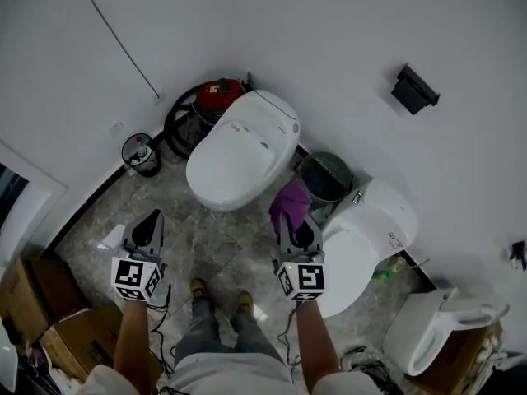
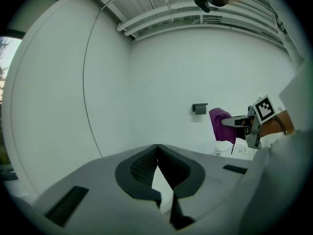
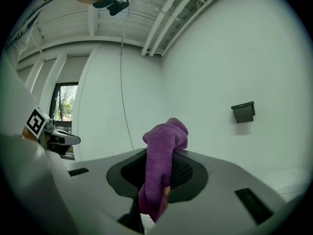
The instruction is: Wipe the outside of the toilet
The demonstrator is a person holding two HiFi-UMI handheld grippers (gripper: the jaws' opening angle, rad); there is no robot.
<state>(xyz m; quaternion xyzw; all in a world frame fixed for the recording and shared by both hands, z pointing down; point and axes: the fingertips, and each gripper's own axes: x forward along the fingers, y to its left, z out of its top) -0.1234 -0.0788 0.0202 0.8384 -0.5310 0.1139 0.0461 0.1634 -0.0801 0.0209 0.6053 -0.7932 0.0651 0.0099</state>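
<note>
Head view: person stands on grey marble floor (image 1: 222, 257), one gripper in each hand, both held in the air.

Left gripper (image 1: 148, 229): jaws closed tip to tip, nothing between them (confirmed in left gripper view, left gripper (image 2: 157, 148), only white wall beyond).

Right gripper (image 1: 296, 230): jaws clamped on a purple cloth (image 1: 289, 201). In right gripper view the cloth (image 3: 164, 141) sticks up past the tips of the right gripper (image 3: 161, 156) and hangs down between the pads.

Toilet (image 1: 240, 149): white, lid down, on the floor against the far wall, ahead of the person and between the two grippers. Cloth is apart from it, off its right side.

Second toilet (image 1: 370, 233) stands along the wall at right, partly under the right gripper in this view. Third toilet (image 1: 440, 326) at lower right.

Other items: green bucket (image 1: 324, 178) between the first two toilets; red canister (image 1: 218, 95) with black hose behind the toilet; small black bin (image 1: 142, 154) to its left; cardboard boxes (image 1: 33, 303) at the floor's near left corner.
</note>
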